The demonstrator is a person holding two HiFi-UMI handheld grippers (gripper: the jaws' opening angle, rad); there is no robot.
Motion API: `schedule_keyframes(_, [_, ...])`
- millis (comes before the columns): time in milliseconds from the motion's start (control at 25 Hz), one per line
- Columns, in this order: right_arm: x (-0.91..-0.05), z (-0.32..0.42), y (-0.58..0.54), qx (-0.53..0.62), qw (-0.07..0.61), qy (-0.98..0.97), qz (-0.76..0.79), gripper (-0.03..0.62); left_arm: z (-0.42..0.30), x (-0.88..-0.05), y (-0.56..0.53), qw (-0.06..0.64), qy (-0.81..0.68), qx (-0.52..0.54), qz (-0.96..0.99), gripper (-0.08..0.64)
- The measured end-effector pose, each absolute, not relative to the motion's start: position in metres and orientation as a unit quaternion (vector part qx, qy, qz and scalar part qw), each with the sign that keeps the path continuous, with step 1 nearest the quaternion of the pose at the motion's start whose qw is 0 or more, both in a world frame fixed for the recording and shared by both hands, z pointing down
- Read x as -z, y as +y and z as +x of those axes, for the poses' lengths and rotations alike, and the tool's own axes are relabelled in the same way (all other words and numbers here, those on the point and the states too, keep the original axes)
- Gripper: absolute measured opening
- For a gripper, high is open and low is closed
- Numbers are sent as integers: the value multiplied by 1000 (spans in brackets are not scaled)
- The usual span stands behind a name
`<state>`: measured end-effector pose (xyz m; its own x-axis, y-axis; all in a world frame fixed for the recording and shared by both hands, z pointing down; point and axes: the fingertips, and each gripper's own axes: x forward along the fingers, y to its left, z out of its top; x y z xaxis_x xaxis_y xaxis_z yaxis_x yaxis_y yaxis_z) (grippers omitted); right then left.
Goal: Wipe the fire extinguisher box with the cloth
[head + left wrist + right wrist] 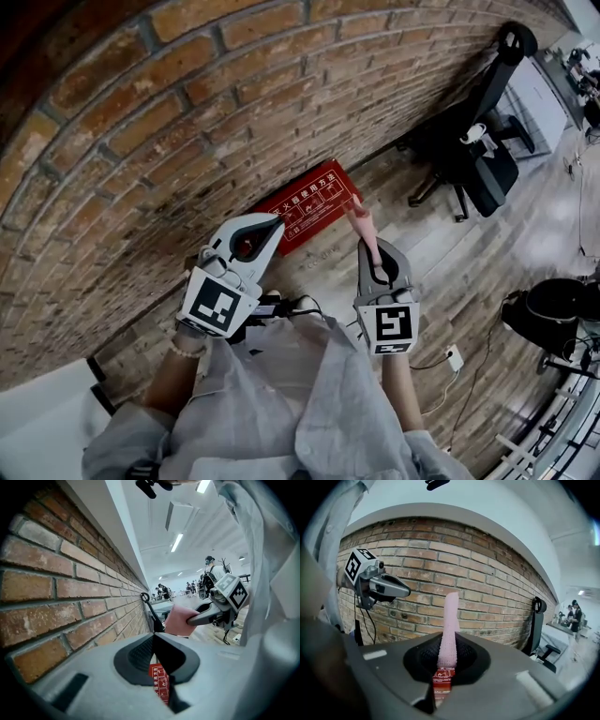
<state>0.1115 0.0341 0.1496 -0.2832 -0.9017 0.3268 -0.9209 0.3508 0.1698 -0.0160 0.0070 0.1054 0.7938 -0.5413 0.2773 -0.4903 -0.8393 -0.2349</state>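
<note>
Holding the cloth point(362, 223) pinched tight in the right gripper point(379, 267), I see it stick out past the tips as a narrow strip. My left gripper point(275, 225) has its jaws pressed together on nothing. The red box point(314, 208) lies on the floor at the foot of the wall point(169, 141), on the far side of both grippers and apart from them. My worry is that the thin strip folds back on contact and bare jaws scrape the lid, or that the unsteadied box slides.
</note>
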Motion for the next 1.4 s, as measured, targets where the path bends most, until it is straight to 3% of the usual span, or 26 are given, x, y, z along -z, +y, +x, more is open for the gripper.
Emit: schedule_keyframes(1400, [-144, 98, 40, -38, 170, -805, 567, 20, -8, -113, 18, 71, 263, 165, -948, -2])
